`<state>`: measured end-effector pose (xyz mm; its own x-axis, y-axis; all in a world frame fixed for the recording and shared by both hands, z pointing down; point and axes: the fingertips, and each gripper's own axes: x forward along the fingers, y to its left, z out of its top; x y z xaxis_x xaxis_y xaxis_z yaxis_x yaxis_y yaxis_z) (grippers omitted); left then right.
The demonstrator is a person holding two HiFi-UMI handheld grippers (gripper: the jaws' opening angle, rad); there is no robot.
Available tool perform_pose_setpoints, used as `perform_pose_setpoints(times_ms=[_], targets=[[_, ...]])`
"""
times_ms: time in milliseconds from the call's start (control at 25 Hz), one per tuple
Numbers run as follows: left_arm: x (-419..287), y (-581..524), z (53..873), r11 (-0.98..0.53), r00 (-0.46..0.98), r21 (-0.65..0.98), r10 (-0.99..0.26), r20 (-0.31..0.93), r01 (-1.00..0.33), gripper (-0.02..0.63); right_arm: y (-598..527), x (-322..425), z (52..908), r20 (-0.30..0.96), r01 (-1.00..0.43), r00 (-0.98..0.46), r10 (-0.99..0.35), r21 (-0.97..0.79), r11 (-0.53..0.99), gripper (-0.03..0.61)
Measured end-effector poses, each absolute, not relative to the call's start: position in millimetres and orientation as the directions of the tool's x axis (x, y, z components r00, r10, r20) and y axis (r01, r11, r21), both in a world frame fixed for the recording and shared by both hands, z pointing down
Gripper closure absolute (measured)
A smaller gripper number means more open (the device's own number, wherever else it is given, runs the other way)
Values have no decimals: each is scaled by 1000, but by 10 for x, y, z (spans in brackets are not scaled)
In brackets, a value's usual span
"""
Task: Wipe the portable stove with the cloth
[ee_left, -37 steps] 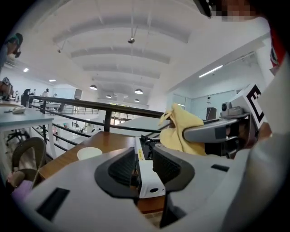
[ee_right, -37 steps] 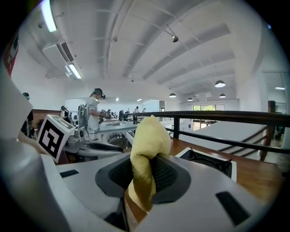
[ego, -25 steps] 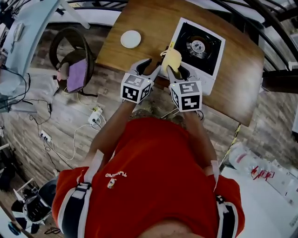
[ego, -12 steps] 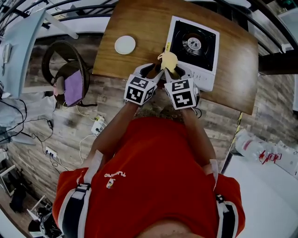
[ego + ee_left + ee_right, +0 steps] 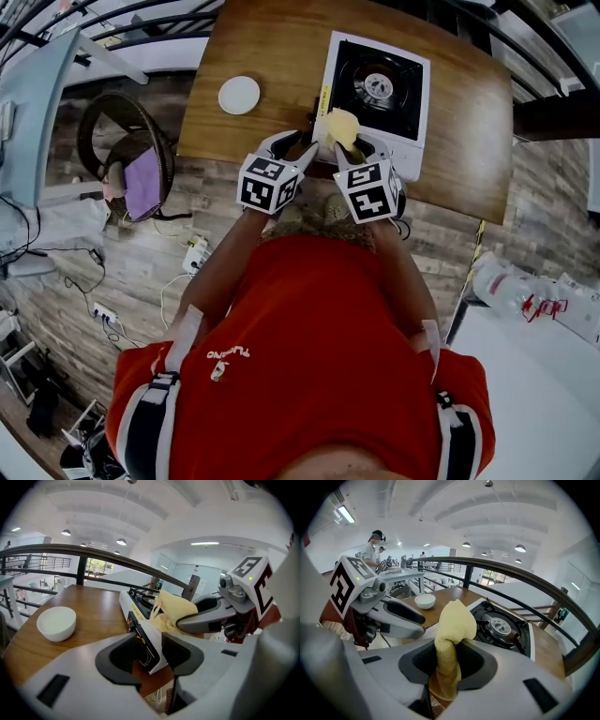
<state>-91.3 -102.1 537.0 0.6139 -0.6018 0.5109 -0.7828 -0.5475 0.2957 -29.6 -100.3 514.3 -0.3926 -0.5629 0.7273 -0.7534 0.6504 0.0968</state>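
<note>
The portable stove (image 5: 375, 89), white with a black top and burner, sits on the right half of the wooden table (image 5: 272, 56). My right gripper (image 5: 349, 148) is shut on a yellow cloth (image 5: 340, 127), which stands up over the stove's near left corner. The right gripper view shows the cloth (image 5: 454, 620) pinched upright between the jaws, with the stove (image 5: 501, 625) just beyond. My left gripper (image 5: 302, 148) hovers close beside it at the table's front edge, open and holding nothing. The left gripper view has the stove's front corner (image 5: 140, 616) showing through the jaw gap and the cloth (image 5: 173, 609) to the right.
A white bowl (image 5: 239, 94) stands on the table left of the stove, also seen as the bowl (image 5: 56, 623). A round chair with a purple cushion (image 5: 141, 178) and a power strip (image 5: 195, 253) with cables are on the floor at left. A railing (image 5: 525, 581) runs behind the table.
Both grippers have shifted right relative to the stove; the cloth has gone from beside the stove's left edge to over its near left corner. The right gripper still grips the cloth.
</note>
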Motion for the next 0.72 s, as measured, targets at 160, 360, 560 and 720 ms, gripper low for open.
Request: perform_pose_setpoints(times_ms=[160, 360, 560, 720], targets=[[-834, -1033, 5337, -554, 619, 294, -599, 508, -779, 446, -950, -50, 5141, 735, -764, -376, -564, 98, 638, 466], [-758, -1049, 5328, -553, 618, 295, -595, 514, -779, 446, -887, 271, 5150, 738, -793, -351, -576, 93, 603, 466], [-733, -1061, 5343, -548, 601, 277, -596, 532, -789, 446, -894, 596, 5138, 722, -831, -334, -606, 79, 551, 466], [-728, -1063, 5353, -544, 583, 254, -602, 545, -800, 446, -882, 869, 5145, 721, -862, -308, -621, 64, 502, 466]])
